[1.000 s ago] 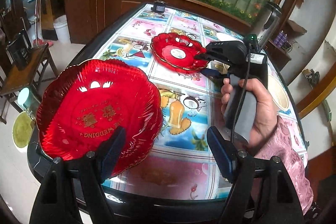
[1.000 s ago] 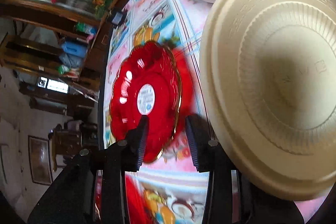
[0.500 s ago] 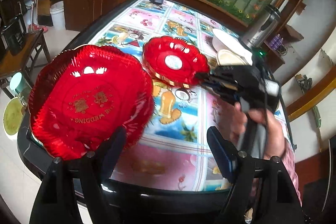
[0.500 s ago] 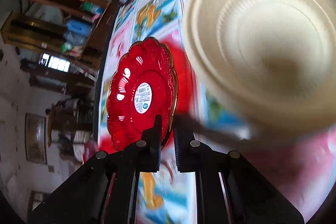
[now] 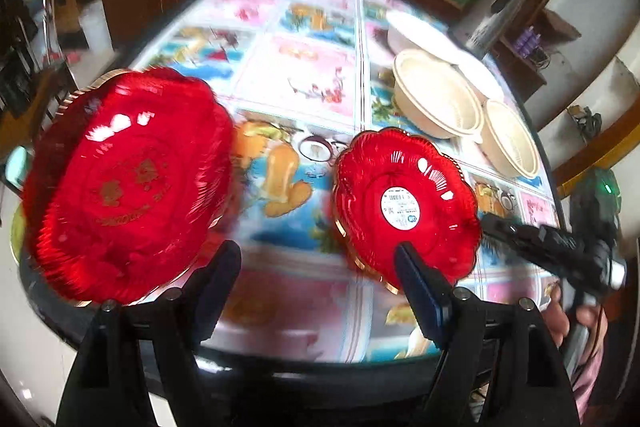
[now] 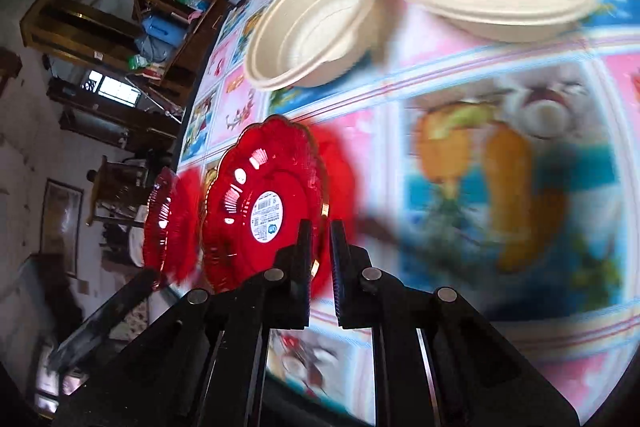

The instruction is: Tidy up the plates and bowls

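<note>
Carrying: small red plate (image 6: 256, 215) pinched in right gripper (image 6: 318, 243) jaws; left gripper (image 5: 320, 267) jaws agape, empty. Pending: large red plate (image 5: 124, 183), cream bowls (image 5: 436, 95) unstacked on surface (image 5: 300, 83).

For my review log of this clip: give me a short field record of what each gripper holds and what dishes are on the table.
right gripper: shut on rim of small red scalloped plastic plate
left gripper: open, empty
large red scalloped plate: at table edge
beige ribbed bowls: two, side by side
table: picture-print cloth
</note>
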`<state>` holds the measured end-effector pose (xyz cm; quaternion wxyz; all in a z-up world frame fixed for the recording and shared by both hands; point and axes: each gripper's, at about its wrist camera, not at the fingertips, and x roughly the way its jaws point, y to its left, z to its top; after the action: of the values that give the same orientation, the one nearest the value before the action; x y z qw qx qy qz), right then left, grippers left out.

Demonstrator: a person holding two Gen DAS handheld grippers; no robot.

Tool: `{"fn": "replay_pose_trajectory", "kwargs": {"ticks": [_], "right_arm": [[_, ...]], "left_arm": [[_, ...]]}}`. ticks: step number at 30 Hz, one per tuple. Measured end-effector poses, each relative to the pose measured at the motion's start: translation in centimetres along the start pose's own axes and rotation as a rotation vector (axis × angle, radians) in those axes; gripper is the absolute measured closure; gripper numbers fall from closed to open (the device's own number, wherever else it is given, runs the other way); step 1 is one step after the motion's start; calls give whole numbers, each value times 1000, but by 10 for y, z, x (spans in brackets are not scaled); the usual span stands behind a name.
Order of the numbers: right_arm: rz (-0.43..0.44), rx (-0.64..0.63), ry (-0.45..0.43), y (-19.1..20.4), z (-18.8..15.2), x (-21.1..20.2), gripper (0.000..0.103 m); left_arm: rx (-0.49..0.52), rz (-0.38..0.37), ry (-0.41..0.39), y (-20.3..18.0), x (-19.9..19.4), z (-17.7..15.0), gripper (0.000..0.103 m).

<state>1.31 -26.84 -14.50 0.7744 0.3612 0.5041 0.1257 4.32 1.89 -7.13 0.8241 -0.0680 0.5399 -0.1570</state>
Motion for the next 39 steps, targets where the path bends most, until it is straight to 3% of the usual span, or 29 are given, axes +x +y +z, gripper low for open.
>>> {"fn": "replay_pose_trajectory", "kwargs": {"ticks": [5, 9, 16, 27, 30, 35, 39], "right_arm": [[88, -11, 19, -2, 2, -5, 89], [95, -14, 13, 4, 7, 0, 89], [33, -1, 15, 2, 5, 5, 89], [-2, 8, -26, -2, 3, 3, 89], [17, 12, -16, -1, 3, 6, 89], [29, 23, -8, 5, 4, 10, 89], [35, 37, 23, 3, 3, 17, 89]], "left_arm": [[-121, -6, 83, 8, 24, 21, 24], [-203, -44, 104, 10, 35, 30, 24], [-240, -76, 156, -1, 55, 32, 24], [-185, -64, 123, -13, 59, 31, 26], [-194, -65, 112, -8, 58, 32, 37], [-171, -56, 118, -8, 61, 32, 70], [-167, -51, 129, -7, 67, 30, 77]]}}
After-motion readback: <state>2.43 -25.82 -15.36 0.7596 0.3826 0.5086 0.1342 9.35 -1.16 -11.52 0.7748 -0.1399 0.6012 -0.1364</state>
